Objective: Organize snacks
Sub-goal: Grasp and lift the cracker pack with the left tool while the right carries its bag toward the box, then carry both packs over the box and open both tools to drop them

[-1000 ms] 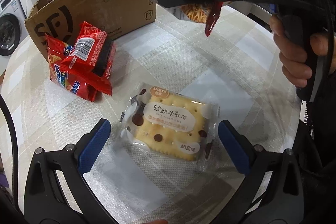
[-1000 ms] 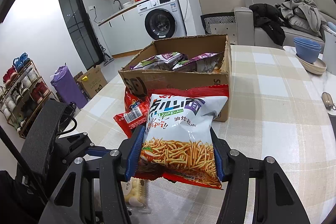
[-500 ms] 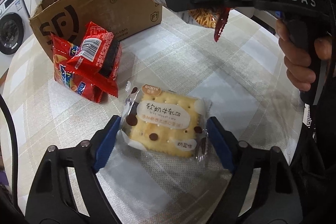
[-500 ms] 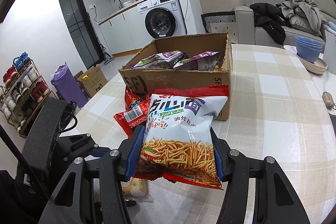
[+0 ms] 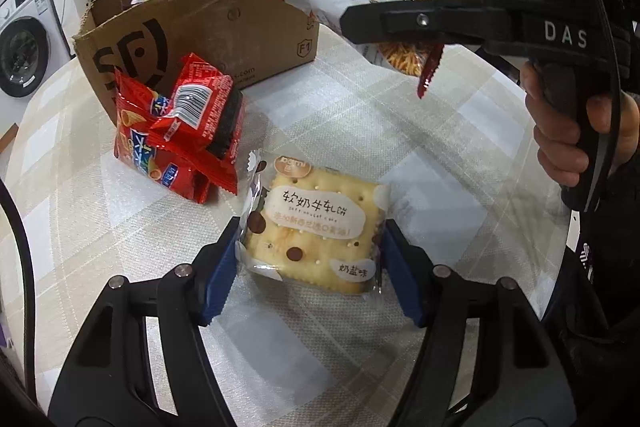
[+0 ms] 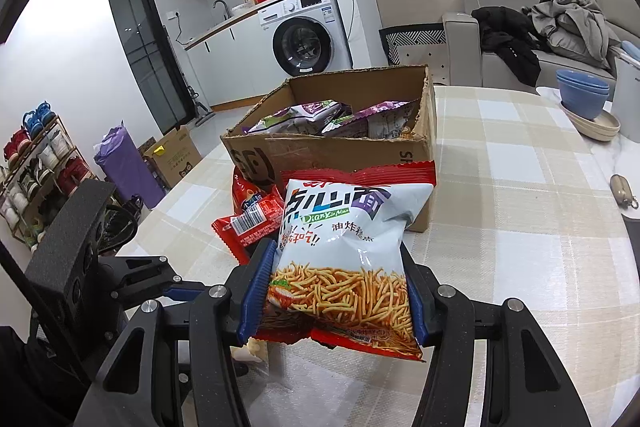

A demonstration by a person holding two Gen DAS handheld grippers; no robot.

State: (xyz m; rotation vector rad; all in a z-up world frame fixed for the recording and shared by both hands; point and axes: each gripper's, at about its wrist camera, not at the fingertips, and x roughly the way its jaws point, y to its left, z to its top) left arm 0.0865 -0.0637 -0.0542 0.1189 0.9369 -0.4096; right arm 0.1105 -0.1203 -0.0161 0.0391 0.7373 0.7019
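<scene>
My left gripper [image 5: 310, 267] is shut on a clear-wrapped cracker packet [image 5: 312, 231] that lies on the checked table. My right gripper [image 6: 338, 287] is shut on a white and red bag of fried noodle sticks [image 6: 344, 247] and holds it above the table; the bag also shows in the left wrist view [image 5: 372, 11]. An open cardboard box [image 6: 332, 151] with several purple snack bags stands behind; it shows in the left wrist view too [image 5: 208, 27]. Red snack packets [image 5: 180, 123] lie stacked against the box's front.
Blue bowls on a plate [image 6: 584, 103] stand at the table's far right. A small key-like object [image 6: 622, 189] lies near the right edge. A washing machine [image 6: 304, 39], a sofa with clothes and a shoe rack lie beyond the table.
My left gripper moved forward around the cracker packet and closed on its sides. My right gripper kept the noodle bag held up, almost still.
</scene>
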